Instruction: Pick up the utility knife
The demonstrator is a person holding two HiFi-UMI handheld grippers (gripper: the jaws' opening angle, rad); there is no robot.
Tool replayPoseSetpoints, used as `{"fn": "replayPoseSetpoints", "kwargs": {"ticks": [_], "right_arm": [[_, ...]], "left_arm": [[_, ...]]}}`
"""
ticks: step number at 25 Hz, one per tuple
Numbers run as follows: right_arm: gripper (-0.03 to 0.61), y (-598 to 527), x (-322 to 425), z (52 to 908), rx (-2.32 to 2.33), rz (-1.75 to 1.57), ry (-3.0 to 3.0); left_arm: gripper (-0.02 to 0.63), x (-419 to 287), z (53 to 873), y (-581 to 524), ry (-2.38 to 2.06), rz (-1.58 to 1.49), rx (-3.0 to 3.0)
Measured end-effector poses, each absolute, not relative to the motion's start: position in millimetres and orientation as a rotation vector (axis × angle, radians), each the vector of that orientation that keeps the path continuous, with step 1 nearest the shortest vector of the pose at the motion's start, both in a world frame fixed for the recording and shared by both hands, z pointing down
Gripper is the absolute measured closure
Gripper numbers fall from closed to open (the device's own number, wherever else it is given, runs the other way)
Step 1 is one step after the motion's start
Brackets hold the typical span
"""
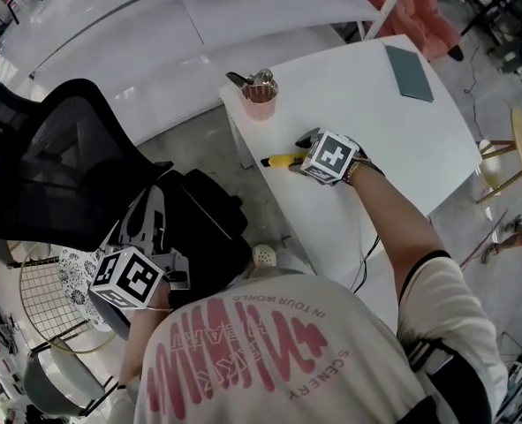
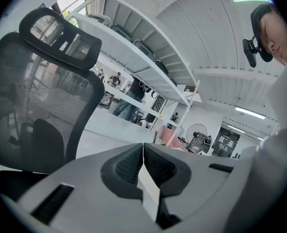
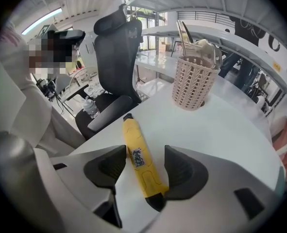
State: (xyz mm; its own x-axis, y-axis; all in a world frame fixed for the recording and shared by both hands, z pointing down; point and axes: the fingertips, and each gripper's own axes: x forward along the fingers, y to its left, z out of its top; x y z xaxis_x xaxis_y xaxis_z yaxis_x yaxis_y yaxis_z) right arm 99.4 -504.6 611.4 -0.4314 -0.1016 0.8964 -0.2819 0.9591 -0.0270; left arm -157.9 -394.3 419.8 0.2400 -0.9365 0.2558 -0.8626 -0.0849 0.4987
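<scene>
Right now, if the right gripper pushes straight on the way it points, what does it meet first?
Likely the yellow utility knife, lying between the right gripper's open fingers, with the white table right beneath it; exact depth is unclear.

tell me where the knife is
In the head view the knife lies near the left edge of the table, between the open jaws of the right gripper, with the pink cup beyond it.

Utility knife [image 3: 139,160] between parted jaws

The white table [image 1: 393,140] lies open around the utility knife [image 3: 139,155], with the pink basket [image 3: 194,85] standing well beyond its tip.
</scene>
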Motion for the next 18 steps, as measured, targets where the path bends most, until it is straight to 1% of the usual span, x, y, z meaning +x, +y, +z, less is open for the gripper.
{"fn": "replayPoseSetpoints", "kwargs": {"ticks": [8, 12, 18], "right_arm": [[0.318, -503, 97, 611, 0.207, 0.128, -1.984], [0.365, -498, 94, 612, 0.159, 0.158, -1.977], [0.371, -497, 98, 609, 0.17, 0.173, -1.971]], "left_arm": [[0.589, -163, 423, -389, -1.655, -0.185, 1.929], [0.589, -168, 421, -383, -1.673, -0.186, 1.918], [0.589, -174, 415, -376, -1.696, -0.203, 1.906]]}}
